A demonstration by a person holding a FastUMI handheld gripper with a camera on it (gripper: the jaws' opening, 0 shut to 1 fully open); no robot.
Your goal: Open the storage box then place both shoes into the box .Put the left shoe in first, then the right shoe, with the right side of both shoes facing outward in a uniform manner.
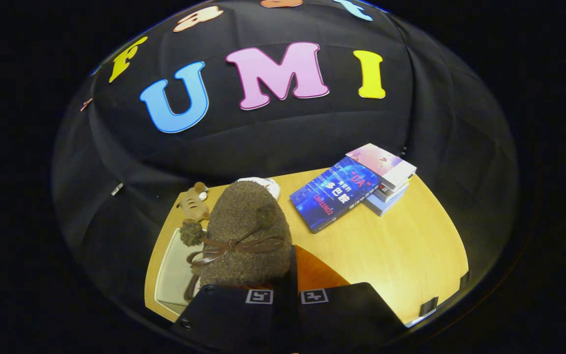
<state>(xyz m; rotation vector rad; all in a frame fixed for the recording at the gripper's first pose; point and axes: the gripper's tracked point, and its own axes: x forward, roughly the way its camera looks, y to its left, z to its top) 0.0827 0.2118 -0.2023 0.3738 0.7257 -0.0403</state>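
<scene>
On the pale wooden table [401, 246], a stack of books [386, 179] sits beyond and to the right of the fuzzy brown shoe [246, 231], with a blue book [334, 194] leaning off the stack toward the shoe, well apart from it. Behind the shoe to its left a small tan plush toy [193, 202] lies at the table's far edge, and a bit of white something peeks out just behind the shoe's top. Below and left of the shoe lies a pale flat panel or lid [175, 273], possibly part of the storage box; I cannot tell which part.

The shoe hangs just ahead of the gripper [287, 296], held up above the table and blocking much of the left side. It is rounded, woolly and nubby, with a glossy brown ribbon bow [234, 247] across it and a pom-pom [192, 233] at the left. An orange-brown smooth surface [317, 273] shows right of the shoe. The fingers sit close together with only a slim gap, pinched on the shoe's lower edge
</scene>
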